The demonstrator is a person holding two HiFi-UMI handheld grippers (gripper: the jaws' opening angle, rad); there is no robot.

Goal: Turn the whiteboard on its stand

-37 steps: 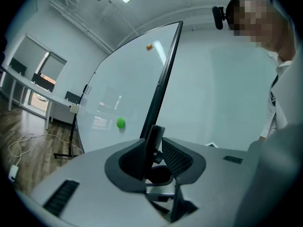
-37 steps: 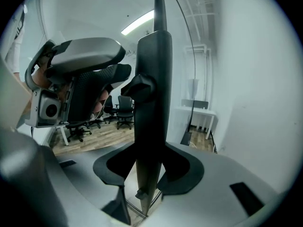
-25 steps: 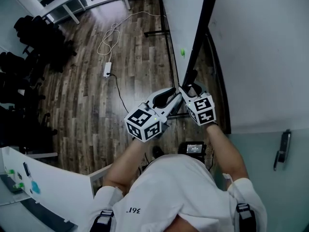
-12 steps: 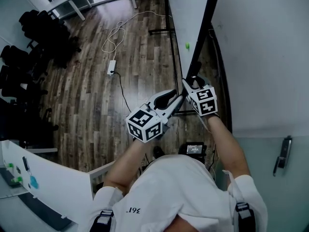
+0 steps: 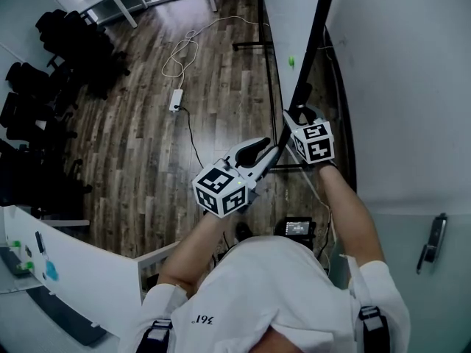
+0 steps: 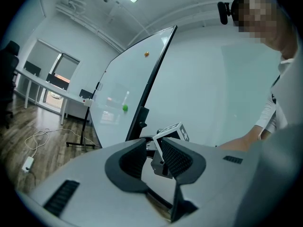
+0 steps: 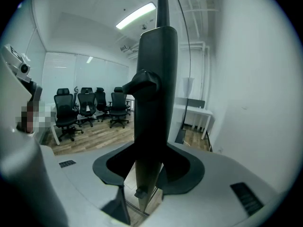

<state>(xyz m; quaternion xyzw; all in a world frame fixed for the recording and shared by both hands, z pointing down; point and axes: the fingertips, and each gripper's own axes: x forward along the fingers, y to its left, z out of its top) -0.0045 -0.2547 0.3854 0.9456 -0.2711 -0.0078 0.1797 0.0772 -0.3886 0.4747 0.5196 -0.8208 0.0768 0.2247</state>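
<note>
You're clamping the R tongs on the black frame of the whiteboard, which is standing upright on the wood floor, close to the wall; in the right gripper view the frame's post is sitting tight btwn both pads. L tongs are hanging just beside the R ones, jaws apart, gripping nothing. A green magnet is sticking to the board. Print on your shirt is looking like "361", upside down. Screen of the small device by your feet is too small to read
</note>
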